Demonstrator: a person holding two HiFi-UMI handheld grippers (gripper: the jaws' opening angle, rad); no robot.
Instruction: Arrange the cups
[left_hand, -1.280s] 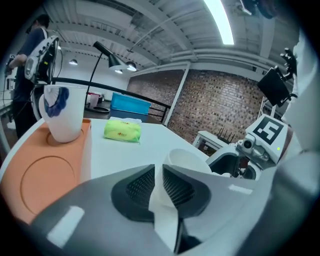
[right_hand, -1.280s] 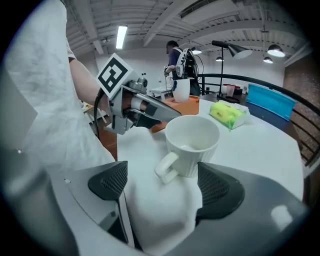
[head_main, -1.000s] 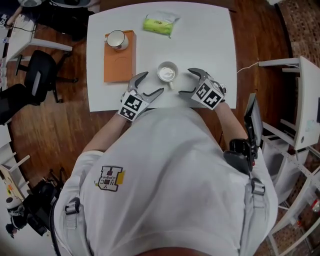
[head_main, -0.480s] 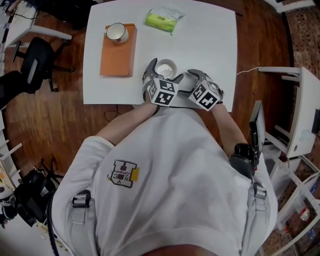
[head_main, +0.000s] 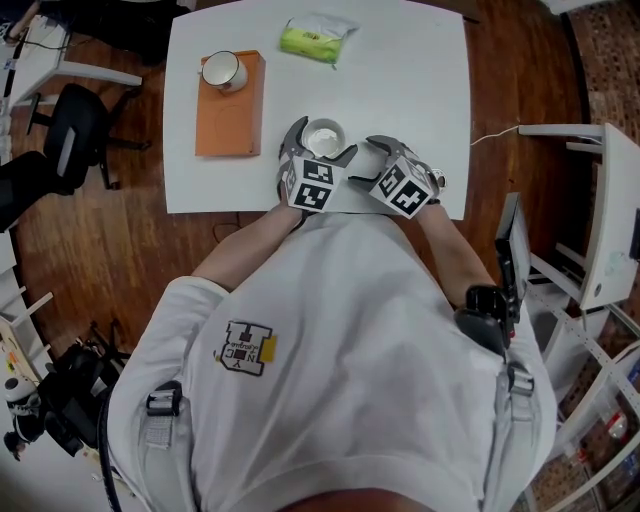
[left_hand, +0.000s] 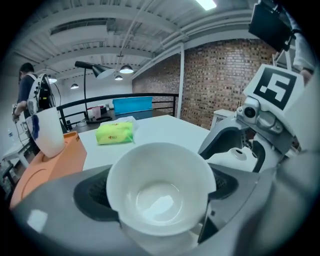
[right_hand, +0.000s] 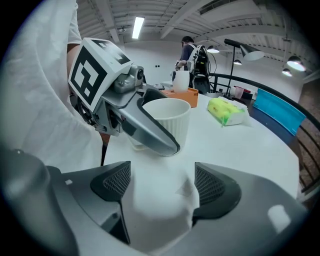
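Near table (head_main: 400, 90) edge, cup (head_main: 323, 135) (base hidden).

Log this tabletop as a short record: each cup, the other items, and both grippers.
surface: white table
near cup: white cup, upright, empty, by the front edge
far cup: white mug, upright on the orange tray, far left
other: green packet, far edge
left gripper: left gripper, jaws wide around the white cup, just been closing; pads seem not to press yet
right gripper: right gripper, beside the white cup, open, jaws just been closing, nothing between them
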